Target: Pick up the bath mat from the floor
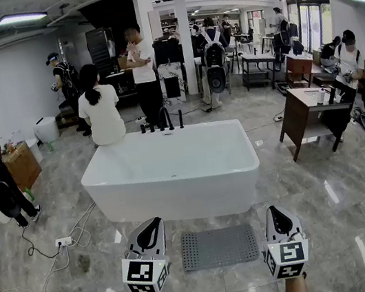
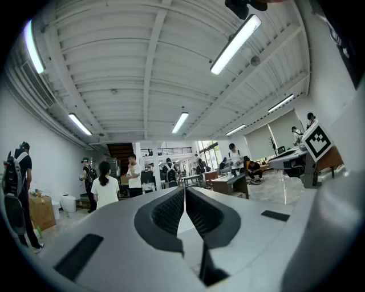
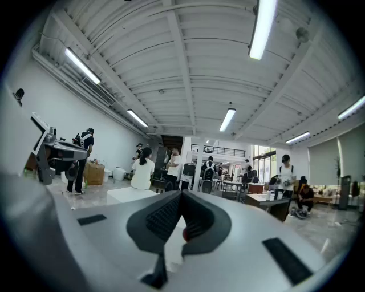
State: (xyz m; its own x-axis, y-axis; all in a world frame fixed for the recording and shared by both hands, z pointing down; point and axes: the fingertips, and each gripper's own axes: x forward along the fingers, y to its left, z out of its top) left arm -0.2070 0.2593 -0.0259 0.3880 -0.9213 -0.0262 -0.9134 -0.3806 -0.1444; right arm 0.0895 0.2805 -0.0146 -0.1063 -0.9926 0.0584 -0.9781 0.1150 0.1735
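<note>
- The bath mat [image 1: 218, 246], grey and studded, is seen flat on the glossy tiled floor [image 1: 354, 167], just in front of the white bathtub [image 1: 173, 171]. It is probably laid there as the step-out spot.
- The left tool [image 1: 152, 230] is held level above the floor at the mat's left side. Its jaws are pressed together with nothing between them, as confirmed in the left gripper view [image 2: 184, 197].
- The right tool [image 1: 279, 219] is held level at the mat's right side. Its jaws are also closed and empty, as seen in the right gripper view [image 3: 179, 202].
- The mat is framed between the two tools in the head view, but it is touched by neither.
- No mat is shown in either gripper view. Both look out across the room at the people [image 2: 105, 185] beyond the tub, since the tools are pointed forward and not down.
- The pick-up is judged not yet begun. The tools would have to be tipped down and opened at a mat edge.
- A power strip [image 1: 64, 242] and its cable lie well left of the mat, so they are judged no obstacle.
</note>
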